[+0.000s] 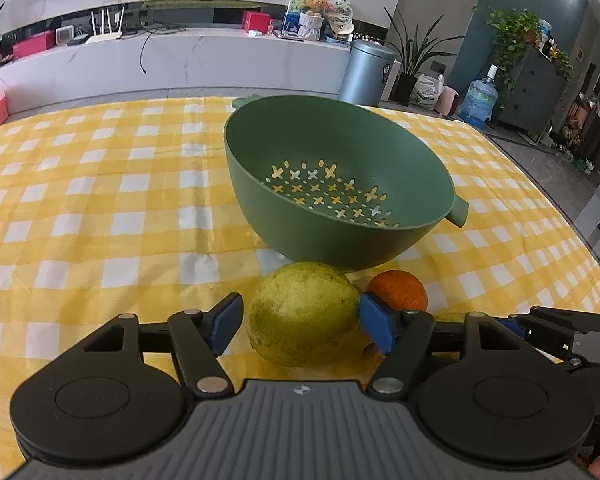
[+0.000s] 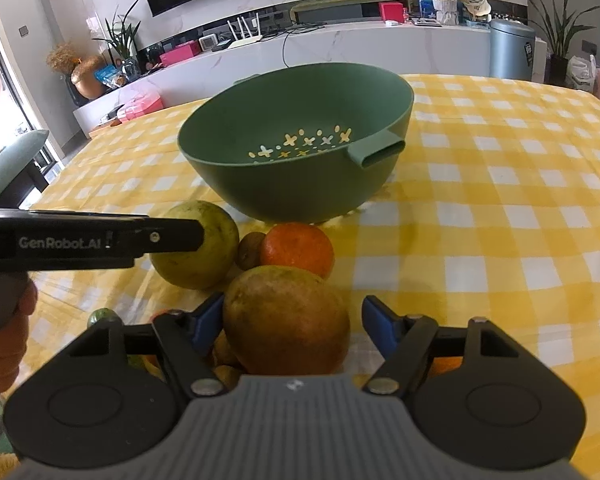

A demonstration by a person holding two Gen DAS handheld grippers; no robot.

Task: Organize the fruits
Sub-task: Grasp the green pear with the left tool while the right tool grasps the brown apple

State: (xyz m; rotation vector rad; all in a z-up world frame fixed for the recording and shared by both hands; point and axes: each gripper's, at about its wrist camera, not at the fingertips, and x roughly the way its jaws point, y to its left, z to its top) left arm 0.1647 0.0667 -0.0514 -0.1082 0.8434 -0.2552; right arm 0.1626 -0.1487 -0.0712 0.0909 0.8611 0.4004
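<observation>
While its blue fingers stand wide apart, the left gripper (image 1: 300,322) has the big yellow-green fruit (image 1: 302,312) sitting between them. The right gripper (image 2: 292,324) is spread open too, around a brownish-orange fruit (image 2: 286,320). Just past both lie a small orange (image 2: 297,249) and the empty green strainer bowl (image 2: 296,148) on the checked cloth (image 2: 500,208).

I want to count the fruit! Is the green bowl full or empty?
Empty. The green bowl shows its bare holed bottom in both views, and the fruit, like the orange, sits outside on the tablecloth.
</observation>
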